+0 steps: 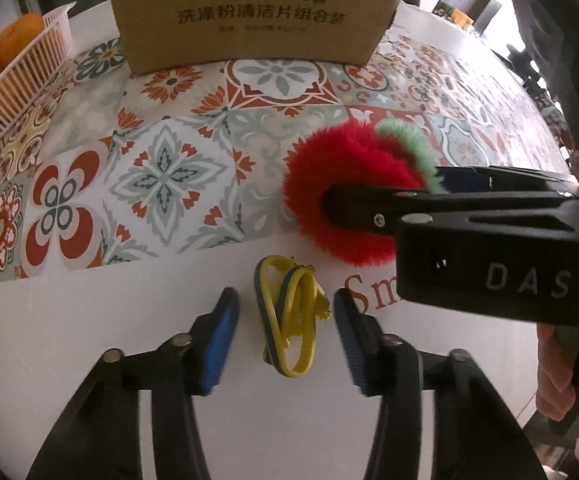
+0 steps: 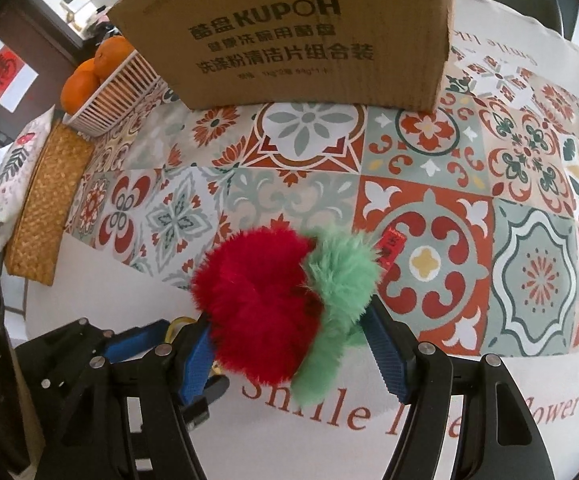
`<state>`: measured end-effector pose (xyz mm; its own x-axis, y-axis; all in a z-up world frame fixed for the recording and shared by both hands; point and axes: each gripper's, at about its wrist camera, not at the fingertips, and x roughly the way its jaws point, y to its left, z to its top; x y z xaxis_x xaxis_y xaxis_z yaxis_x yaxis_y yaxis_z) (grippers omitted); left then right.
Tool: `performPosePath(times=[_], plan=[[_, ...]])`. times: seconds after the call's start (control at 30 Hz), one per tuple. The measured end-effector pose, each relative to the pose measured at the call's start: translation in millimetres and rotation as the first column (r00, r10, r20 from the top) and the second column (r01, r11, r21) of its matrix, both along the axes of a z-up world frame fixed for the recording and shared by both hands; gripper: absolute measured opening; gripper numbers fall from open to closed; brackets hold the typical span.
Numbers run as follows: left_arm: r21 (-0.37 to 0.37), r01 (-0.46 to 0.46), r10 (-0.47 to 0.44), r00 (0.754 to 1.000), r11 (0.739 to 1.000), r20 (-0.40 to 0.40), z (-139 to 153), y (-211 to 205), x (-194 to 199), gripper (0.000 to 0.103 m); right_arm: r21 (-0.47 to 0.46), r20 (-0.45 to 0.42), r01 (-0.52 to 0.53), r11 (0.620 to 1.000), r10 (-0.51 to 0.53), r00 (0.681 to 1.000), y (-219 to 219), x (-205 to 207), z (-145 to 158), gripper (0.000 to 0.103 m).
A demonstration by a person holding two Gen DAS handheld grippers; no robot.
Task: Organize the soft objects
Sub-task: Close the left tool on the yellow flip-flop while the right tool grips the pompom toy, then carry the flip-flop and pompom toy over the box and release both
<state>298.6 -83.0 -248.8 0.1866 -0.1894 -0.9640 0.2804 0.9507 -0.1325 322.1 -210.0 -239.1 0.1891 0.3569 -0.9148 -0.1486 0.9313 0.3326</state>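
A yellow and green elastic hair band (image 1: 287, 316) lies on the white cloth between the blue pads of my left gripper (image 1: 286, 332), which is open around it without touching. My right gripper (image 2: 293, 356) straddles a fluffy red scrunchie (image 2: 261, 300) joined to a fluffy mint-green one (image 2: 339, 280); its pads press the fur on both sides. In the left wrist view the right gripper (image 1: 353, 204) reaches in from the right over the red scrunchie (image 1: 329, 176) and the green one (image 1: 413, 140).
A cardboard box (image 1: 249, 12) printed KUPOH stands at the back of the patterned tablecloth (image 1: 161, 140). A white basket (image 1: 21, 76) of oranges sits far left, with a woven mat (image 2: 45, 208) beside it.
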Motion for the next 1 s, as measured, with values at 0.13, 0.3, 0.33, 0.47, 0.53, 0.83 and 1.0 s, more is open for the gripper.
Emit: performPosePath(times=[0.13,0.3,0.33,0.47,0.53,0.83,1.0], plan=[[0.005,-0.005,0.005,1.000,1.000,0.019,1.0,1.6,-0.4,0.032,-0.001,0.011,-0.007,1.000,0.007,1.000,6.6,3.2,-2.4,0.067],[-0.024,-0.030,0.031,0.999,0.999,0.011,2.4,12.6,-1.2,0.028,-0.005,0.016,-0.017,1.000,0.017,1.000,12.7,1.7,-4.8,0.050],[-0.029,-0.039,0.039,0.999,0.999,0.009,2.9,15.6,-1.9,0.028,-0.012,0.021,-0.019,1.000,0.019,1.000,13.6,0.7,-4.8,0.050],[-0.037,-0.097,0.098,0.995,0.995,0.005,5.6,28.6,-1.0,0.028,-0.011,0.036,-0.012,1.000,0.012,0.999,13.4,-3.0,-4.1,0.043],[-0.032,-0.110,0.110,0.994,0.993,0.014,8.0,32.1,-0.2,0.028,-0.011,0.045,-0.005,1.000,0.006,0.999,11.6,-5.2,-2.4,0.041],[-0.015,-0.126,0.127,0.986,0.992,0.104,31.1,36.9,3.6,0.028,0.012,0.061,0.020,1.000,-0.020,0.998,4.3,-12.6,7.3,0.031],[-0.017,-0.130,0.131,0.986,0.991,0.101,30.8,37.9,5.8,0.028,0.015,0.014,0.033,0.999,-0.033,0.999,2.0,-13.1,2.2,0.052]])
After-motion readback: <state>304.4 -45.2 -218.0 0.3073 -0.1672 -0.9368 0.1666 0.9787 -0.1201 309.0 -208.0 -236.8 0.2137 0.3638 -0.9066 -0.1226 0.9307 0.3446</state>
